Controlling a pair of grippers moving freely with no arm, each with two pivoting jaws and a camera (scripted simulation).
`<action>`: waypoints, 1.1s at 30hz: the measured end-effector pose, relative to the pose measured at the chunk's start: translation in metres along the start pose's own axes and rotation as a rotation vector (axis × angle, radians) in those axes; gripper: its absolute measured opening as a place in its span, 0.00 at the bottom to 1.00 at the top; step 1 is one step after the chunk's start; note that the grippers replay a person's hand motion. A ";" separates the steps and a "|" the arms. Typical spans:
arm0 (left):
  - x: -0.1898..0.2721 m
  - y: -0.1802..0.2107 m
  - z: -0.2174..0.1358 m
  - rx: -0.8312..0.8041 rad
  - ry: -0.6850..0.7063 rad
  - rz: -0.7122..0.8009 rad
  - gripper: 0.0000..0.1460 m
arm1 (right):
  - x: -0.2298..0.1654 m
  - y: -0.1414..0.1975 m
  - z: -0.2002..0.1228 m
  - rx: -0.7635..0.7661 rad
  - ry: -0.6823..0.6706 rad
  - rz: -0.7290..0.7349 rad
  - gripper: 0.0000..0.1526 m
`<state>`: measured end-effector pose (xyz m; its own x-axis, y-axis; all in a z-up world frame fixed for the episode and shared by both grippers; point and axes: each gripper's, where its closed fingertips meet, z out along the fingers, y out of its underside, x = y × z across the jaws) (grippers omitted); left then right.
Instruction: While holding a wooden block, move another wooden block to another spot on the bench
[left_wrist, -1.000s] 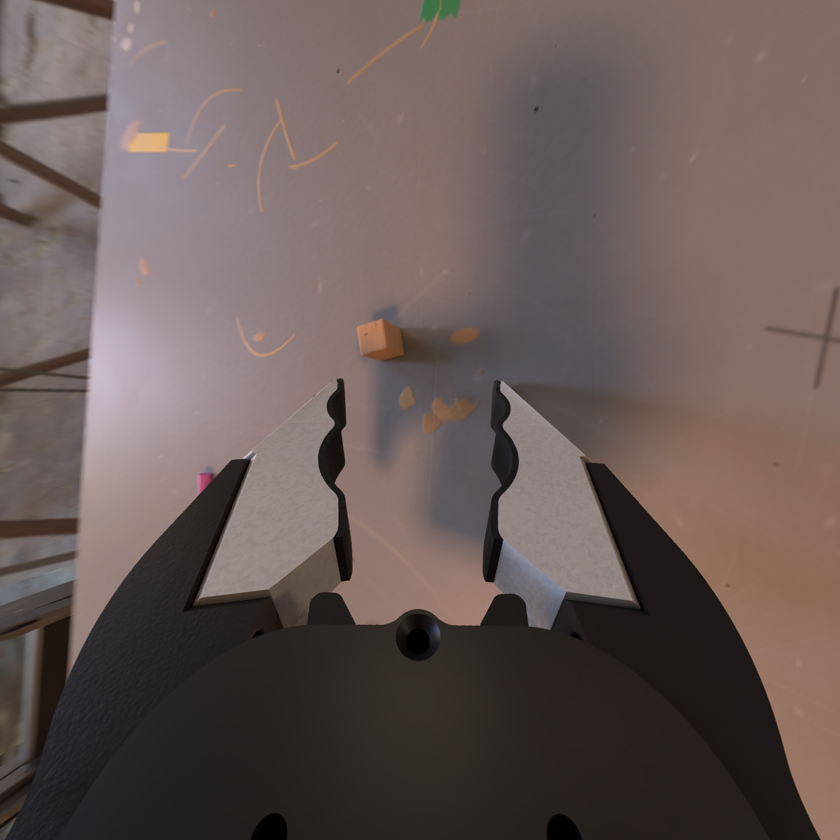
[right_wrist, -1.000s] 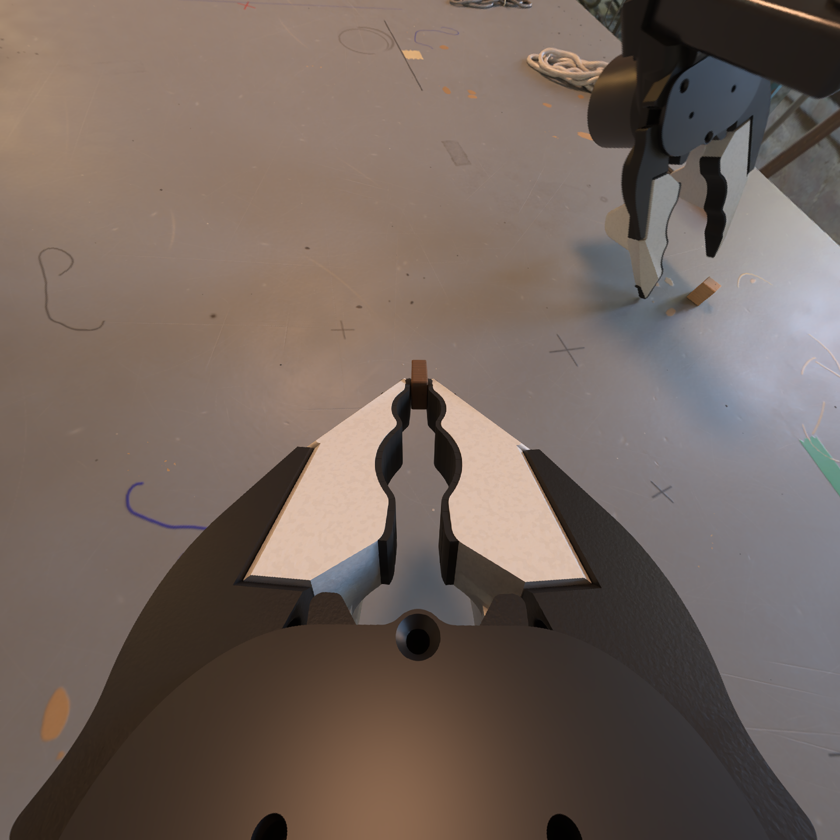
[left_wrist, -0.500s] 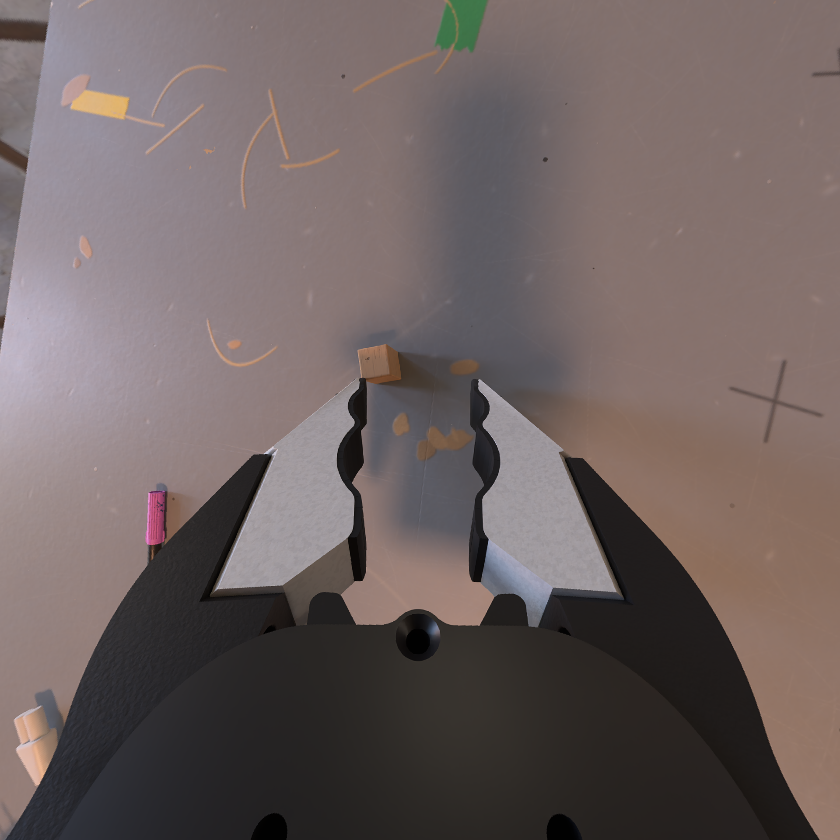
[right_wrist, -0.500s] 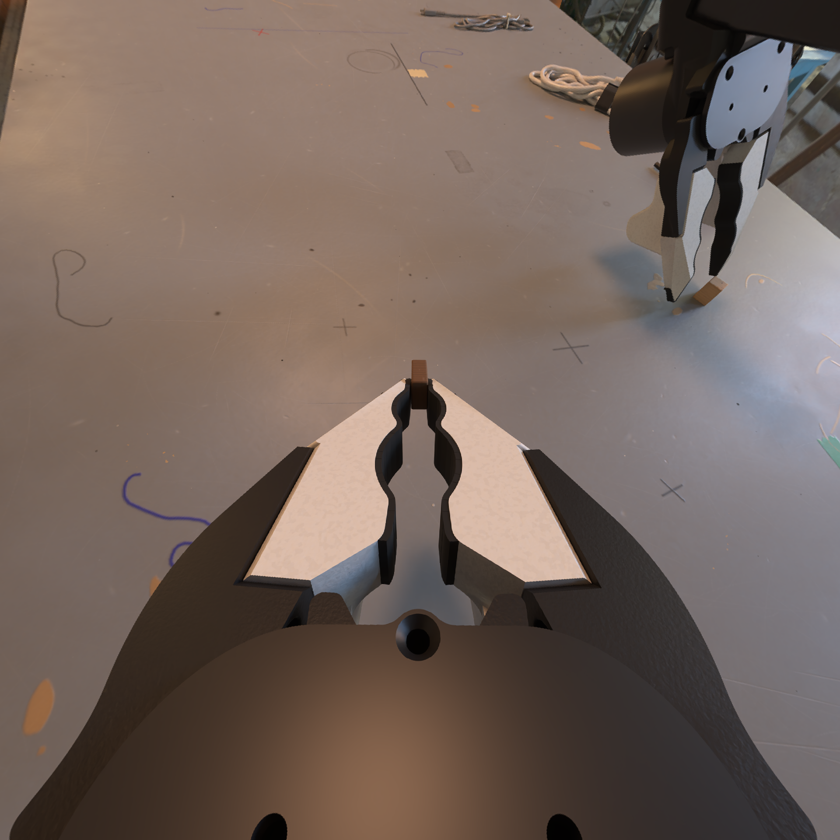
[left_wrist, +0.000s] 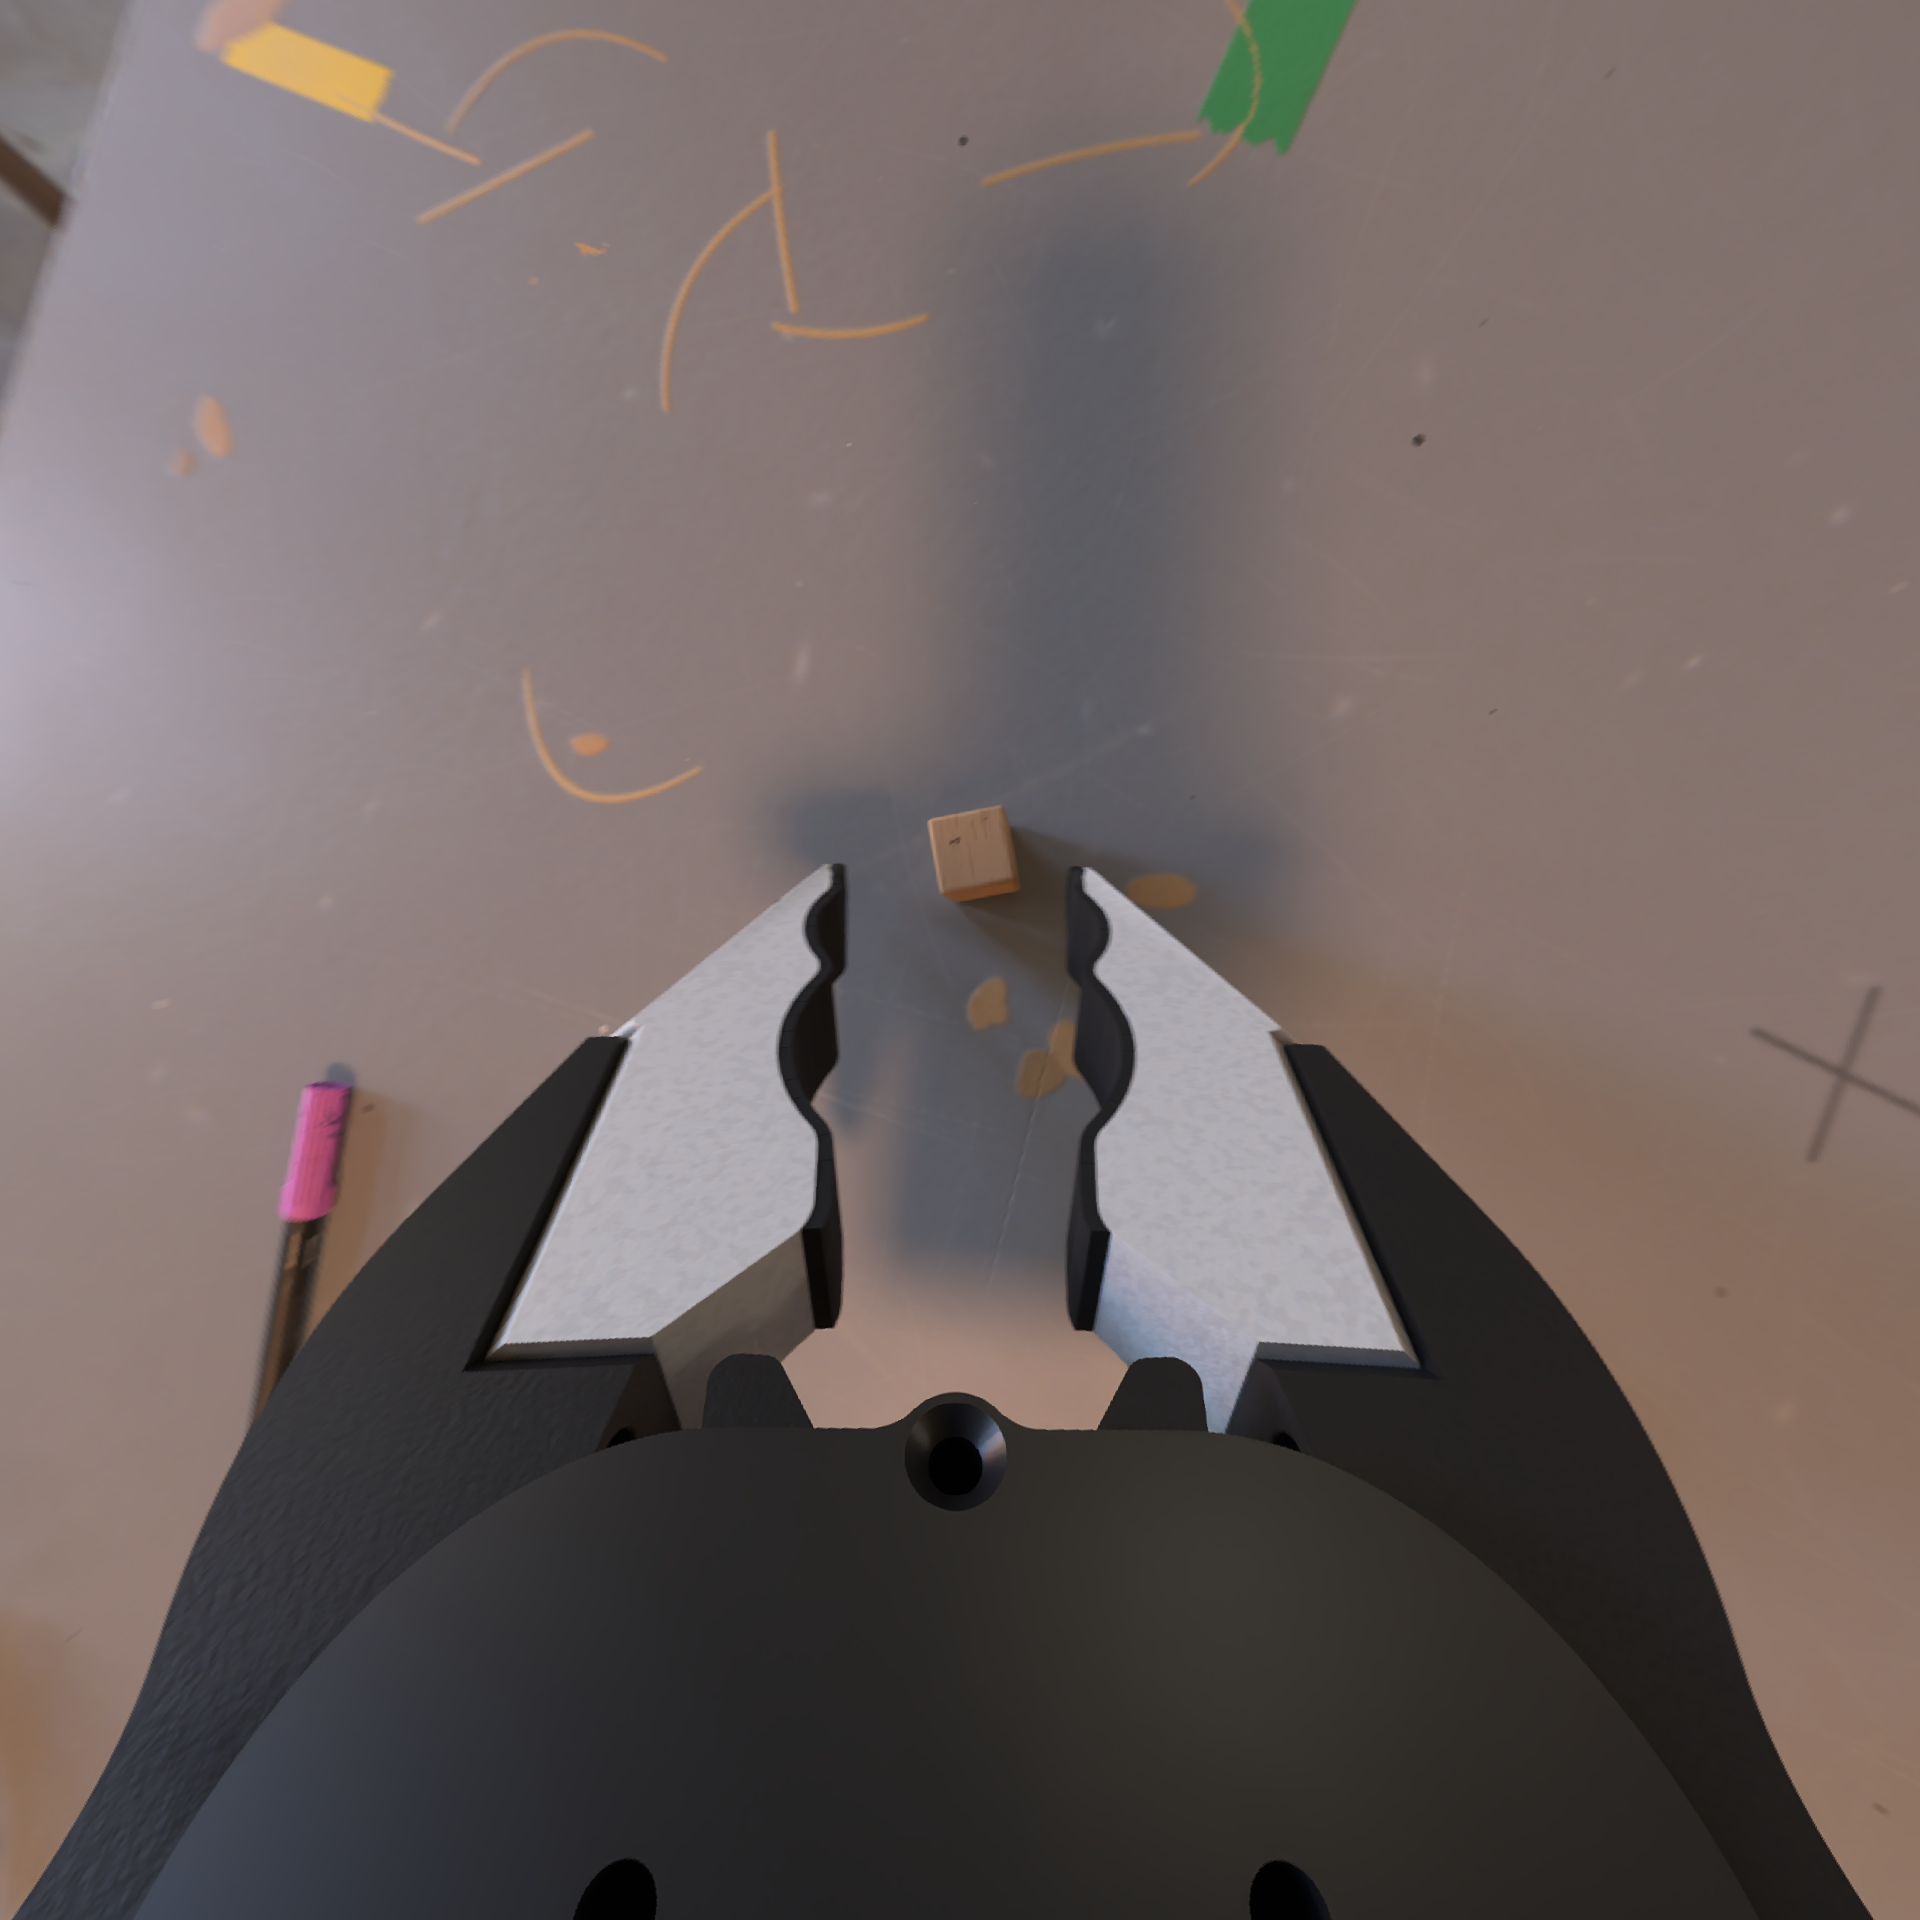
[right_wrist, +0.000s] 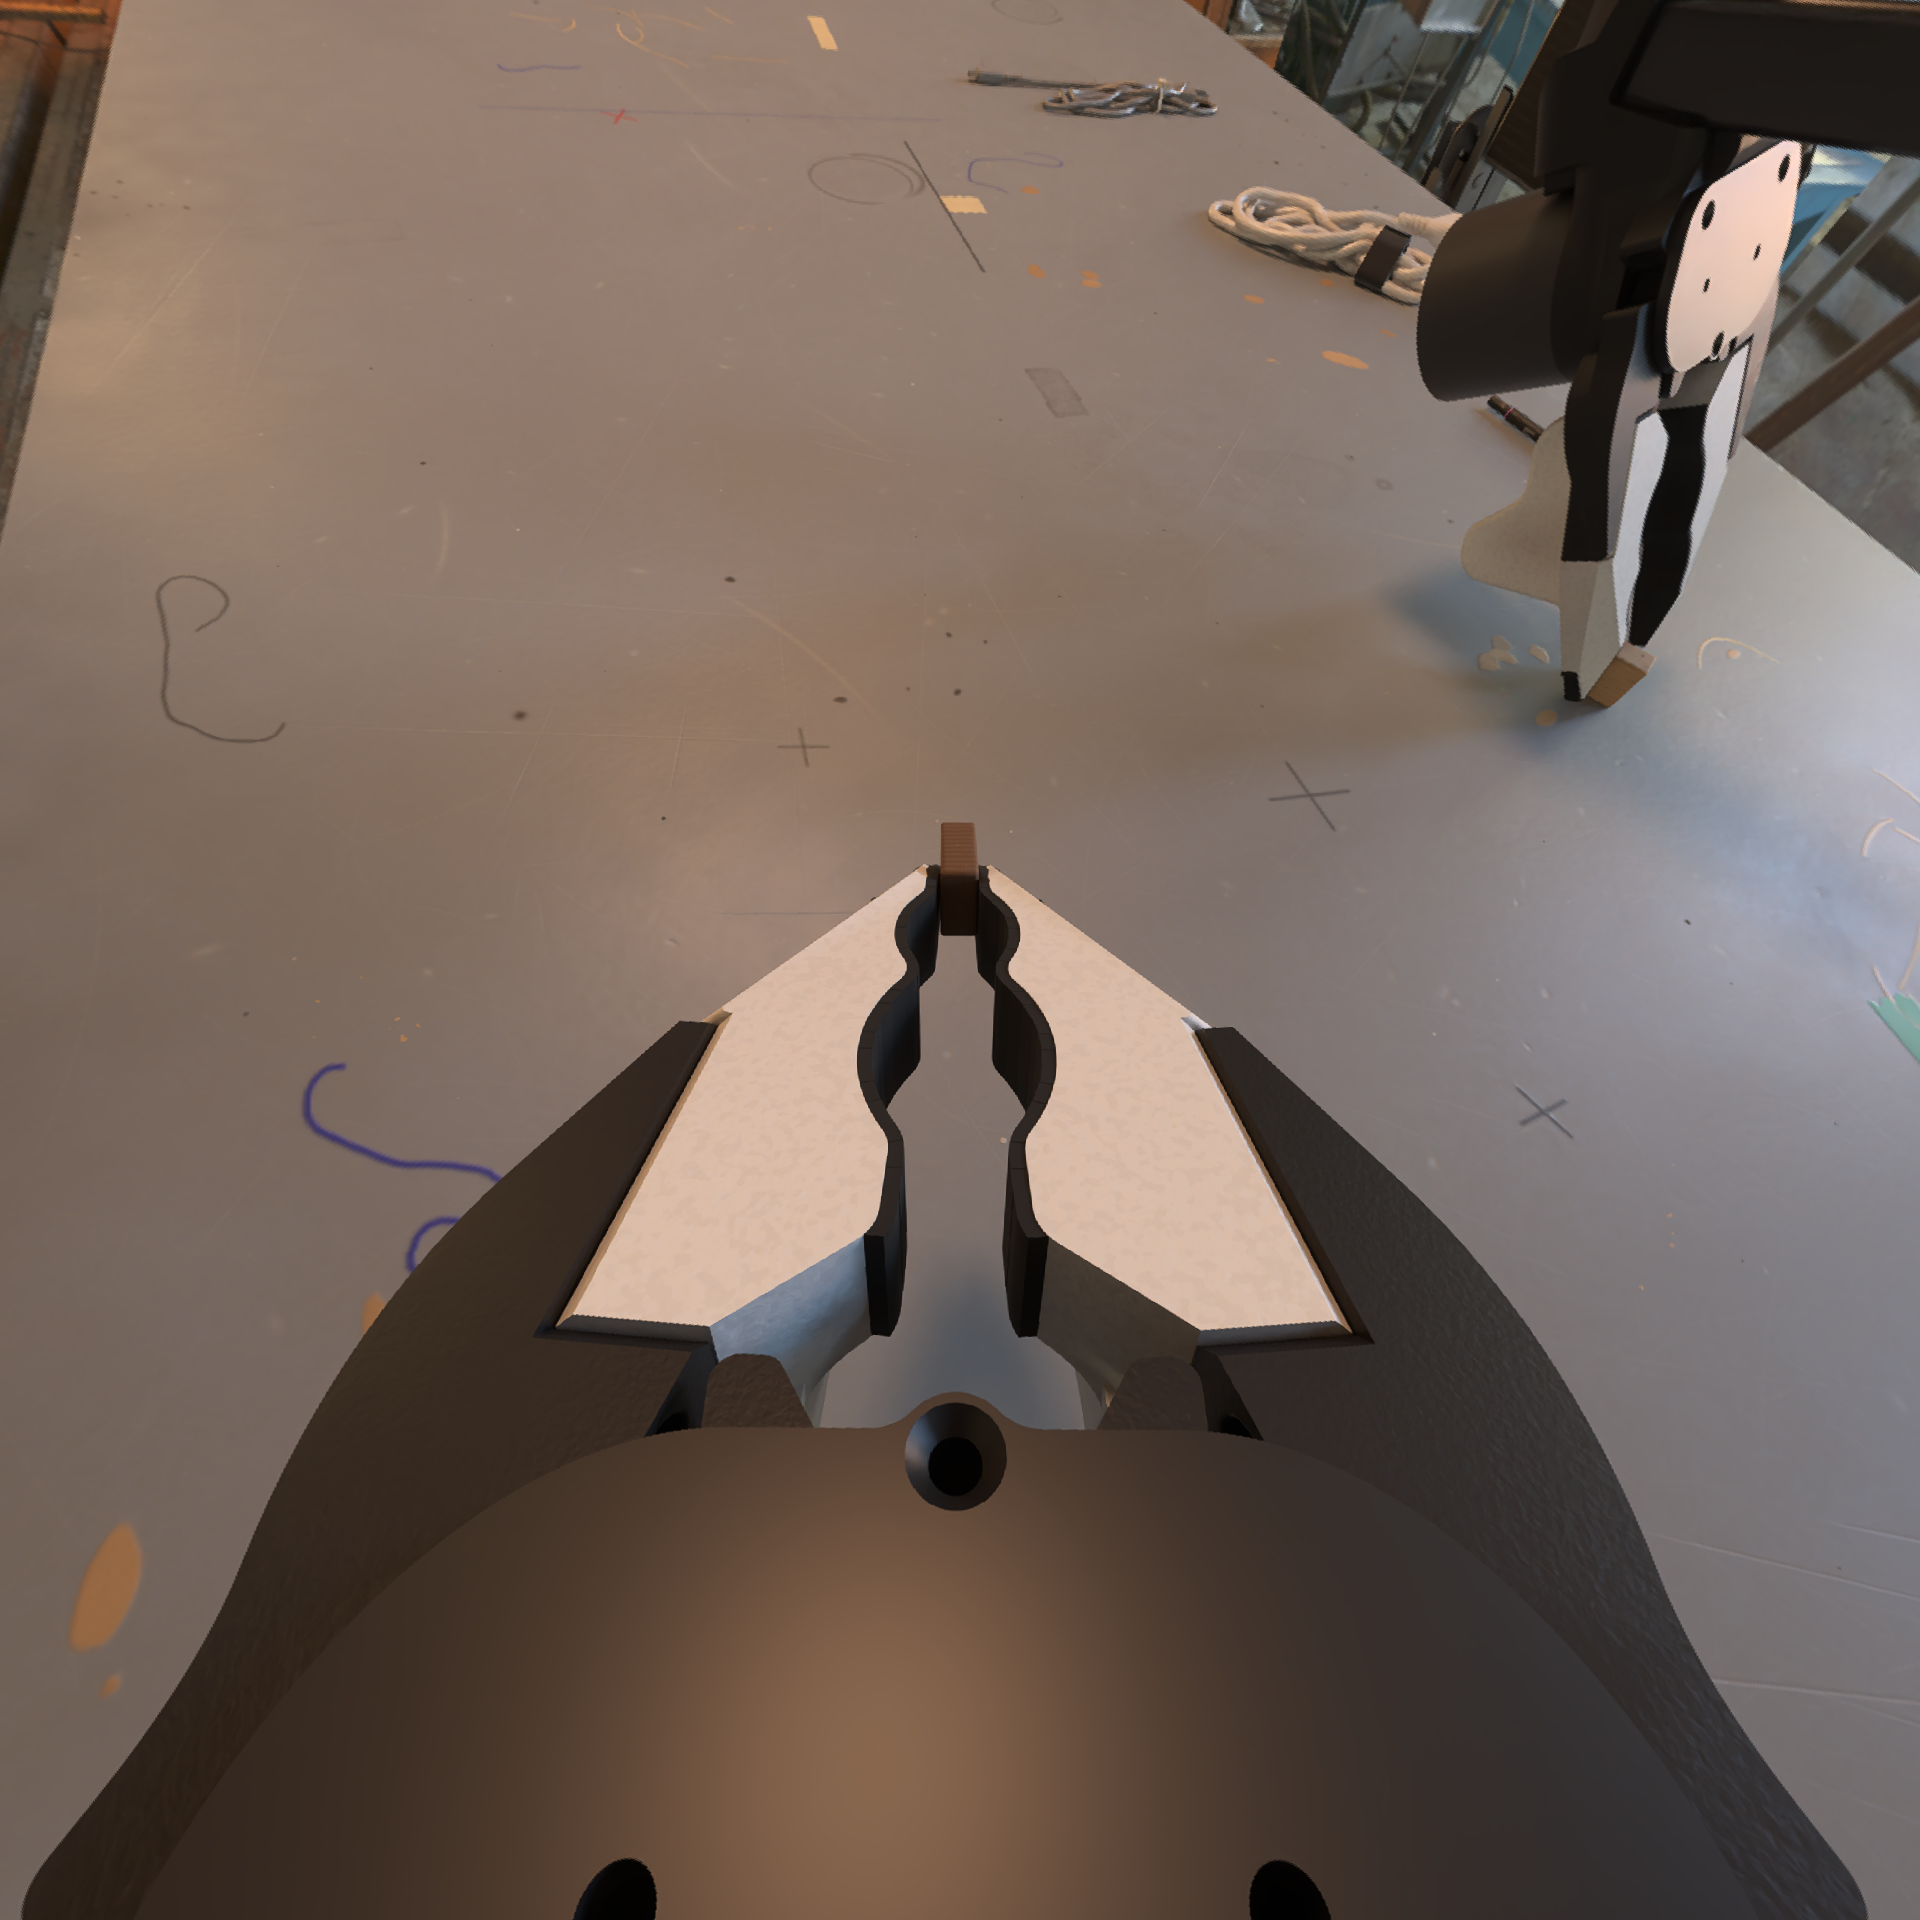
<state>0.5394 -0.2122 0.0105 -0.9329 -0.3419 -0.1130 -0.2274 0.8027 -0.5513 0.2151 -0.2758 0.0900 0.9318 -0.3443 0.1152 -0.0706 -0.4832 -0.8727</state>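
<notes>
A small light wooden block (left_wrist: 972, 852) lies on the grey bench (left_wrist: 1455, 623). My left gripper (left_wrist: 956, 873) is open just above the bench, its fingertips on either side of the block and a little short of it. In the right wrist view the left gripper (right_wrist: 1605, 681) stands at the far right, pointing down, with the block (right_wrist: 1623, 677) at its tips. My right gripper (right_wrist: 957, 871) is shut on a darker wooden block (right_wrist: 957, 878), held at the fingertips above the bench.
A pink-capped marker (left_wrist: 312, 1153) lies left of the left gripper. Green tape (left_wrist: 1273, 62) and yellow tape (left_wrist: 307, 68) lie farther ahead, among orange scratches. A white rope coil (right_wrist: 1320, 234) and a grey cable (right_wrist: 1127, 99) lie at the bench's far right. The bench edge runs close by on the right (right_wrist: 1829, 488).
My left gripper has shifted left and come lower, so the light block now sits between its fingertips instead of off the left tip. The right gripper holds still with its block.
</notes>
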 end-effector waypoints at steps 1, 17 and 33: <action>0.002 -0.001 0.002 0.001 0.040 -0.020 0.23 | 0.001 0.000 -0.001 0.003 0.000 0.001 0.04; 0.058 0.003 -0.089 0.015 -0.081 0.078 0.09 | 0.003 -0.002 -0.007 0.048 -0.012 -0.012 0.04; 0.220 0.125 -0.145 -0.026 -0.142 0.044 0.09 | -0.010 -0.018 0.013 0.048 -0.074 -0.071 0.04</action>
<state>0.2654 -0.1158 0.0366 -0.8939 -0.3699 -0.2532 -0.1959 0.8305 -0.5214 0.2115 -0.2531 0.0982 0.9576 -0.2497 0.1436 0.0118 -0.4643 -0.8856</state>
